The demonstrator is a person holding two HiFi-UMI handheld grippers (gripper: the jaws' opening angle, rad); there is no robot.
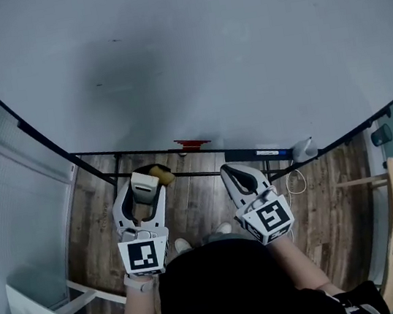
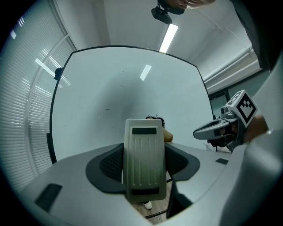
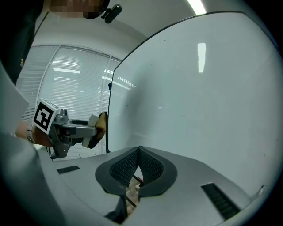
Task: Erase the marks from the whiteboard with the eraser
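Left tool (image 1: pixel 144 198) is clamped on the eraser (image 2: pixel 145 161), jaws squeezing its pale ribbed plastic body from both sides. The tan felt side (image 1: pixel 161 173) sticks out at the far end toward the whiteboard (image 1: pixel 204 62). In the head view the eraser sits low, right by the board's bottom edge. From the right gripper view it looks held off the board rather than pressed on it. Right tool (image 3: pixel 138 164) is fully closed, pads meeting at the tips with nothing in it, and it hangs just right of the left one at about the same height. Board's mostly clean, just a few tiny dark specks (image 1: pixel 99 85) scattered over the left part and along the top. On the bottom ledge there's a small red thing (image 1: pixel 192 143) near the middle and a dark blue bar (image 1: pixel 273 152) further right, can't tell exactly what either is. Wood plank floor (image 1: pixel 197 204) shows below both tools
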